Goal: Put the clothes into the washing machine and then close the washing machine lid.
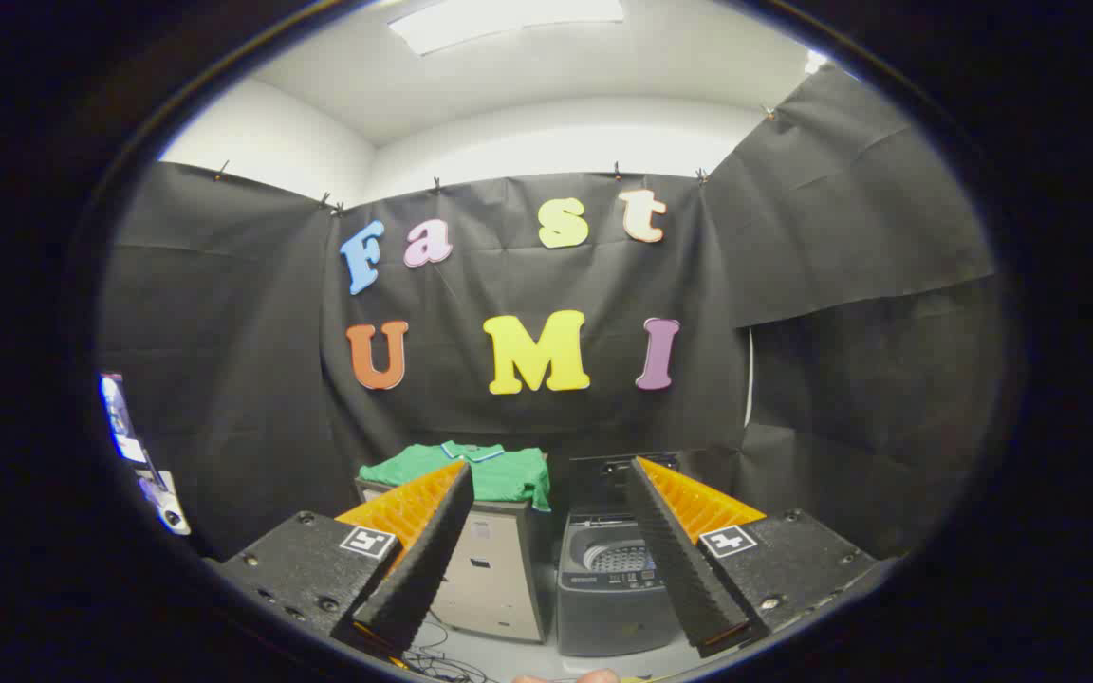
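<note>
A folded green shirt [499, 471] with a white-trimmed collar lies on top of a pale cabinet [494, 574], beyond my left finger. To its right stands a grey top-loading washing machine [608, 593] with its lid [618, 479] raised at the back and the drum [624, 558] showing. My gripper [551, 479] is open, well back from both, with nothing between its fingers. The shirt sits just past the left fingertip, the washer between the fingers and toward the right one.
Black cloth walls close the booth behind and on both sides. Cables [442, 659] trail on the pale floor in front of the cabinet. Some equipment [143, 455] hangs at the far left wall.
</note>
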A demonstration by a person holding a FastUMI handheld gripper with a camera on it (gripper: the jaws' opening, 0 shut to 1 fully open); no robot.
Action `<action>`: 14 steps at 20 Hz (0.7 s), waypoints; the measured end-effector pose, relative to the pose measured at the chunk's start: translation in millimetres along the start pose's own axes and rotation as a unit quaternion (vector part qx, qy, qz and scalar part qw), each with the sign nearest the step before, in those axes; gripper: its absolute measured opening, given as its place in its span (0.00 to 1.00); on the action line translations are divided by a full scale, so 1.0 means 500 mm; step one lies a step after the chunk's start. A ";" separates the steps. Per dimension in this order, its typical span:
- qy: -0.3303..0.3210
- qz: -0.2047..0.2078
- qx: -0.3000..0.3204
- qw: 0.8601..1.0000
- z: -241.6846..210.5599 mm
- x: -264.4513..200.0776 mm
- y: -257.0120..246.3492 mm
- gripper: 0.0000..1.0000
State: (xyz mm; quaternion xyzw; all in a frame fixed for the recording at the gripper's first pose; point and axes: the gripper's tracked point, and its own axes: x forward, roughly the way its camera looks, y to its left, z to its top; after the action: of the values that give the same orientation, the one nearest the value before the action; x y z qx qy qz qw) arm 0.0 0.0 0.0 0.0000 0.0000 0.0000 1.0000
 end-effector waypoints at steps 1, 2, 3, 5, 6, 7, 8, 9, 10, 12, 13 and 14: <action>-0.002 0.002 0.001 1.000 0.002 0.006 0.008 1.00; -0.002 0.002 0.001 1.000 0.005 0.014 0.014 1.00; -0.002 0.004 0.001 1.000 0.004 0.019 0.023 1.00; -0.005 0.004 -0.002 1.000 0.008 0.028 0.032 1.00; -0.008 0.004 -0.002 1.000 0.012 0.030 0.036 1.00; -0.008 0.004 -0.003 1.000 0.011 0.033 0.039 1.00; -0.008 0.003 -0.003 1.000 0.010 0.037 0.044 1.00; -0.007 0.002 -0.001 1.000 0.011 0.036 0.047 1.00; -0.007 0.002 0.001 1.000 0.011 0.040 0.054 1.00; -0.004 -0.002 0.004 1.000 0.012 0.049 0.063 1.00; -0.001 -0.003 0.003 1.000 0.011 0.051 0.069 1.00; 0.000 -0.004 0.003 1.000 0.014 0.053 0.077 1.00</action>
State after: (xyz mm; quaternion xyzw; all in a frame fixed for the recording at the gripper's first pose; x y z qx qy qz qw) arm 26.6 38.6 7.2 0.0033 0.0005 -0.0039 1.0000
